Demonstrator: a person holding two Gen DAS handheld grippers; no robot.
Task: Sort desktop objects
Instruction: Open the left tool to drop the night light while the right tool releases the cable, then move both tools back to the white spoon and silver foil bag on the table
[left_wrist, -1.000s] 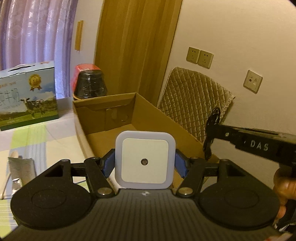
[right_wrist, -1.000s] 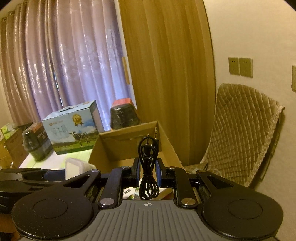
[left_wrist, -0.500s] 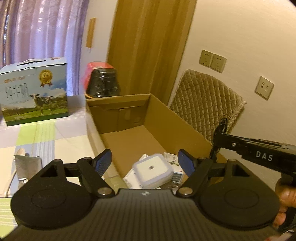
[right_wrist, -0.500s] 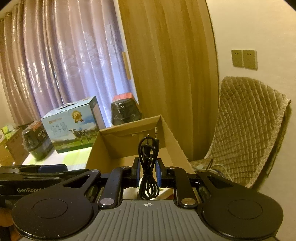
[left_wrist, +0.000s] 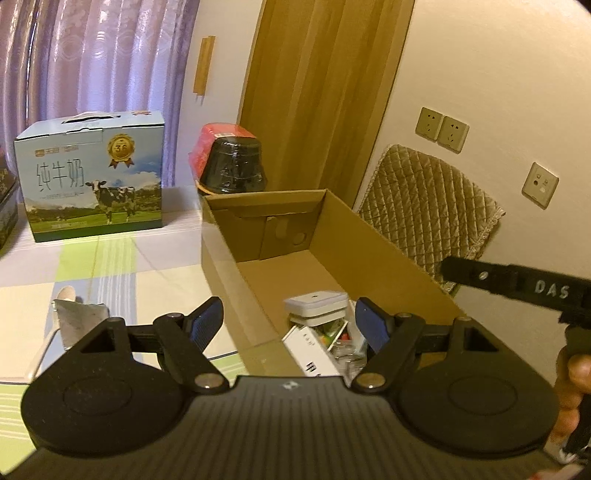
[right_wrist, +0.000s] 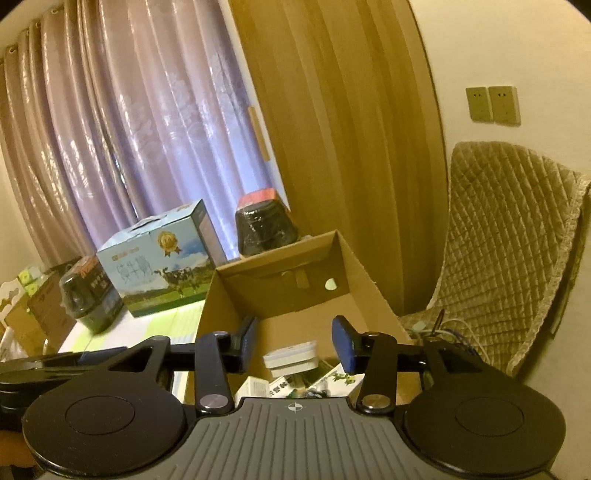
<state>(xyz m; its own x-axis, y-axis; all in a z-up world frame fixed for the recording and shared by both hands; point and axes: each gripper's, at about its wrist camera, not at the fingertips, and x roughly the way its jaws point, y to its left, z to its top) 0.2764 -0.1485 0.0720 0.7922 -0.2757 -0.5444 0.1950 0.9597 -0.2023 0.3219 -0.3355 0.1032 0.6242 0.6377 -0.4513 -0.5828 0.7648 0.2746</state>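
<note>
Desktop objects, among them a white square night light (left_wrist: 317, 302), lie at the near end of an open cardboard box (left_wrist: 354, 236) on the counter (left_wrist: 110, 273). Both tongs hover level above that end, left tongs (left_wrist: 291, 325) and right tongs (right_wrist: 293, 341) spread wide and empty. A hand (left_wrist: 570, 384) grips the right handle

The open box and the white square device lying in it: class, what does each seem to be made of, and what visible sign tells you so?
The open box looks like brown corrugated cardboard with a matte finish: folded flaps, creased corners and a punched hole in its far wall. The white square device seems to be moulded plastic, smooth and slightly glossy, with rounded corners and a small dot on its face; the exact plastic cannot be told.
</note>
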